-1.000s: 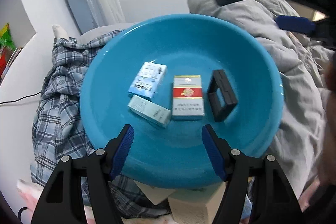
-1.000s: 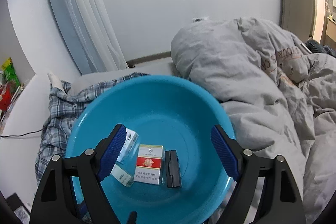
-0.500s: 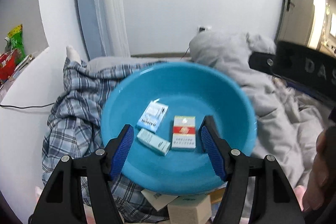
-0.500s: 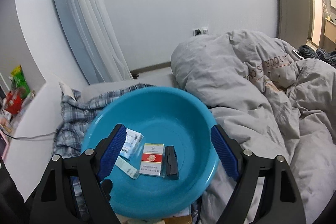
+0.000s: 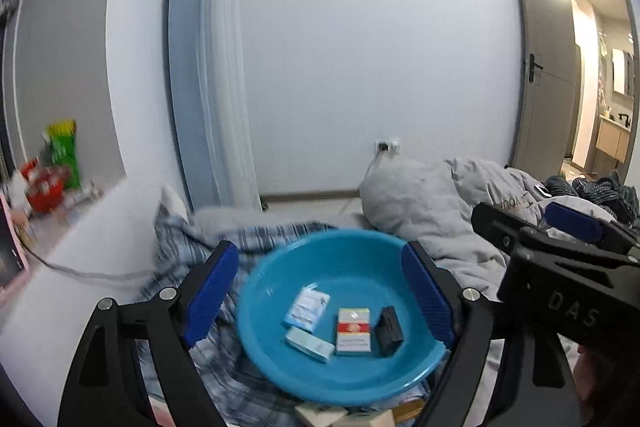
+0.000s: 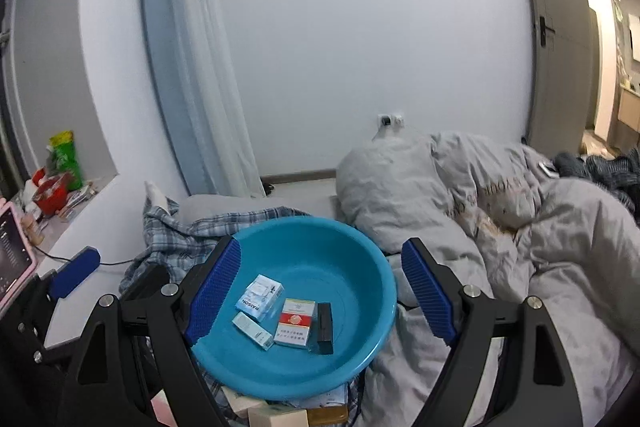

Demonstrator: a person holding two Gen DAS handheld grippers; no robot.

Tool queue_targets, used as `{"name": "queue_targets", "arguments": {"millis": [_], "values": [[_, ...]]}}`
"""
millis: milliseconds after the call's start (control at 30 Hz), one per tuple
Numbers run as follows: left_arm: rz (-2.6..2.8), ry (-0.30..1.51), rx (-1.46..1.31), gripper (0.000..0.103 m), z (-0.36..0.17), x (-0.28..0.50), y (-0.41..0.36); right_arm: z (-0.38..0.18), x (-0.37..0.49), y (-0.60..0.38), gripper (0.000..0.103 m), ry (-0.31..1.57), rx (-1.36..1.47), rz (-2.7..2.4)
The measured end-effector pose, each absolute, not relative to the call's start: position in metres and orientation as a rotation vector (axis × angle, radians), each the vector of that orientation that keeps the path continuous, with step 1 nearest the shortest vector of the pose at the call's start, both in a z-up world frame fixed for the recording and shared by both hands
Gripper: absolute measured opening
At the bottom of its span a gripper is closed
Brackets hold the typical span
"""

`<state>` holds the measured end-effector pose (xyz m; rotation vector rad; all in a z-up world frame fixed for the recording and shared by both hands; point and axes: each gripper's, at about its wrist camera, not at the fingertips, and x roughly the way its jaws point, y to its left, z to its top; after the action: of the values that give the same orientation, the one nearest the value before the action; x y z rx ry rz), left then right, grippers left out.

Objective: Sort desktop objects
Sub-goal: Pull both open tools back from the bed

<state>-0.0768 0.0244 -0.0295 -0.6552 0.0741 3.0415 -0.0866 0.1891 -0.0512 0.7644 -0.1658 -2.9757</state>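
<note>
Both tools empty; left tool [image 5: 320,295] jaws opening, nothing between the pads, only the blue basin [image 5: 264,311] seen past them; right tool [image 6: 320,291] jaws also opening, nothing gripped; both hang above and short of the basin, touching nothing; basin sits on a plaid shirt [image 6: 176,239] with cardboard boxes under its near edge, grey duvet [image 6: 500,227] just beside it on the right; no counter under it that I can see; four items lie flat on the basin floor, near each other: pale blue box [image 6: 260,297] at the back left, slim mint box [image 6: 253,330] in front of it, red-and-white pack [image 6: 295,323] in the middle, black block [image 6: 325,323] just beside the pack on its right; handling guess: the three cartons look light, thin card, crushable if squeezed hard, take across the narrow sides, not the printed faces; lying flat on smooth plastic they may skid, so pads must get low around the edges; black block looks rigid and denser, safest across its narrow width; basin itself stiff, slick, curved wall, rim is the only hold; sorting looks nearly done, judging by everything already gathered inside.
</note>
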Motion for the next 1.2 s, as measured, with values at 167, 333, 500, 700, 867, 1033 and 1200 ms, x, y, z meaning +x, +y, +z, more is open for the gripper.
{"name": "queue_targets", "arguments": {"millis": [167,333,500,700,867,1033,1200], "values": [[3.054,0.010,-0.505,0.101,-0.008,-0.052,0.012,-0.030,-0.059,0.187,0.098,-0.161,0.645,-2.981],[3.092,-0.050,-0.397,0.103,0.011,-0.032,-0.001,-0.009,-0.034,0.197,0.102,-0.192,0.498,-3.049],[3.085,0.041,-0.425,0.103,0.018,-0.025,0.002,-0.001,-0.024,0.204,0.102,-0.204,0.484,-3.065],[3.070,0.090,-0.464,0.103,0.010,-0.025,0.010,-0.004,-0.018,0.211,0.102,-0.234,0.534,-3.044],[3.054,0.094,-0.521,0.103,0.002,-0.031,0.014,-0.014,-0.019,0.211,0.102,-0.198,0.574,-3.060],[3.050,0.099,-0.590,0.103,-0.012,-0.042,0.015,-0.027,-0.026,0.211,0.102,-0.190,0.642,-3.047],[3.031,0.122,-0.684,0.103,-0.029,-0.051,0.014,-0.040,-0.030,0.210,0.102,-0.161,0.719,-3.038]]}}
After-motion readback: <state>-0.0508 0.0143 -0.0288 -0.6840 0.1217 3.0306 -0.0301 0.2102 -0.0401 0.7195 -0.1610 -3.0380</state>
